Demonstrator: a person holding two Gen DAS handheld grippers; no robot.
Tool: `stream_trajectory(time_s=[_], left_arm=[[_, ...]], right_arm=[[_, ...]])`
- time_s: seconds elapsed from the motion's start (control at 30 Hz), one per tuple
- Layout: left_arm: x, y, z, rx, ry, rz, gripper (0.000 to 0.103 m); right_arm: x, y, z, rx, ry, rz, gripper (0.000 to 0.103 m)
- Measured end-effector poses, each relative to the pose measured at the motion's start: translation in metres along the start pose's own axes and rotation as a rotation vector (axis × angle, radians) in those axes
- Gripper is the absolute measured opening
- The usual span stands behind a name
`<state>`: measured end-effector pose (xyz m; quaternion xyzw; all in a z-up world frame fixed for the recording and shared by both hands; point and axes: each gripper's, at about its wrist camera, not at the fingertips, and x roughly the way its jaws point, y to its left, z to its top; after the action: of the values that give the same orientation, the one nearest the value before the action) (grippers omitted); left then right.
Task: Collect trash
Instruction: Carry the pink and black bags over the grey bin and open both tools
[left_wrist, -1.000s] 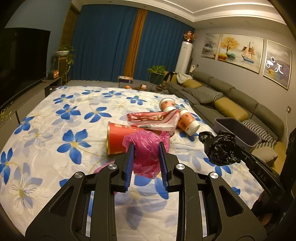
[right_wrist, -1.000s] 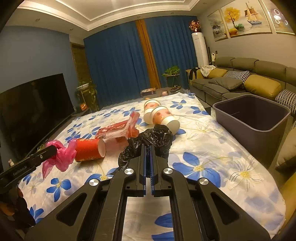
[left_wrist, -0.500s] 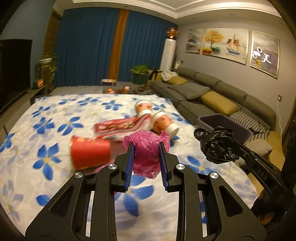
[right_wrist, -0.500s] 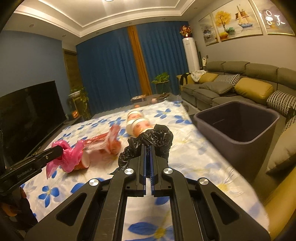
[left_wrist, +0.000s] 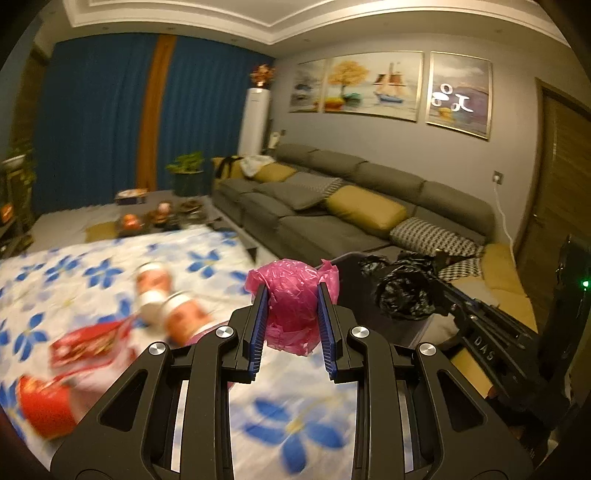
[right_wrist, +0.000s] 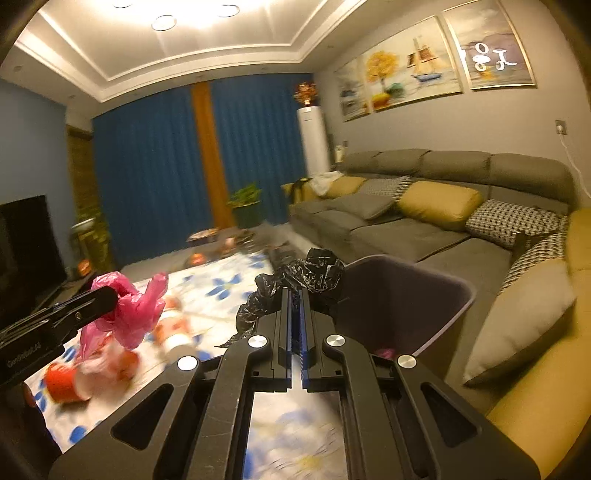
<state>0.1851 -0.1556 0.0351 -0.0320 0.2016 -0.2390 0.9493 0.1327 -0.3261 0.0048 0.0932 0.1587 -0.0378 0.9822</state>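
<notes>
My left gripper is shut on a crumpled pink plastic bag, held in the air above the table's right edge. My right gripper is shut on a crumpled black plastic bag, held just left of the dark grey bin. The black bag and right gripper also show at the right of the left wrist view, over the bin. The pink bag and the left gripper show at the left of the right wrist view.
The table has a white cloth with blue flowers. On it lie two paper cups, a red wrapper and a red cup. A grey sofa with yellow cushions runs behind the bin.
Both grippers have swung right and risen, carrying their bags toward the bin. The cups and wrappers on the table have slid to the left of both views.
</notes>
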Motion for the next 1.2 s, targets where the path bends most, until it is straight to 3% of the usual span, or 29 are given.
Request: stream_trajectory(time_s=[0.4, 1.0, 1.07, 1.13, 1.2], left_arm=[[0.101, -0.045, 0.014, 0.022, 0.041, -0.148, 0.025], [0.164, -0.059, 0.005, -0.011, 0.125, -0.263, 0.028], [0.169, -0.061, 0.003, -0.008, 0.149, -0.282, 0.032], [0.170, -0.062, 0.001, -0.002, 0.151, -0.266, 0.042], [0.170, -0.058, -0.001, -0.018, 0.154, -0.265, 0.060]], right_arm=[[0.045, -0.041, 0.003, 0.019, 0.032, -0.078, 0.004], [0.066, -0.059, -0.004, 0.048, 0.065, -0.095, 0.005], [0.069, -0.061, -0.005, 0.047, 0.076, -0.100, 0.008], [0.071, -0.063, -0.006, 0.045, 0.085, -0.103, 0.025], [0.071, -0.065, -0.008, 0.043, 0.091, -0.115, 0.039]])
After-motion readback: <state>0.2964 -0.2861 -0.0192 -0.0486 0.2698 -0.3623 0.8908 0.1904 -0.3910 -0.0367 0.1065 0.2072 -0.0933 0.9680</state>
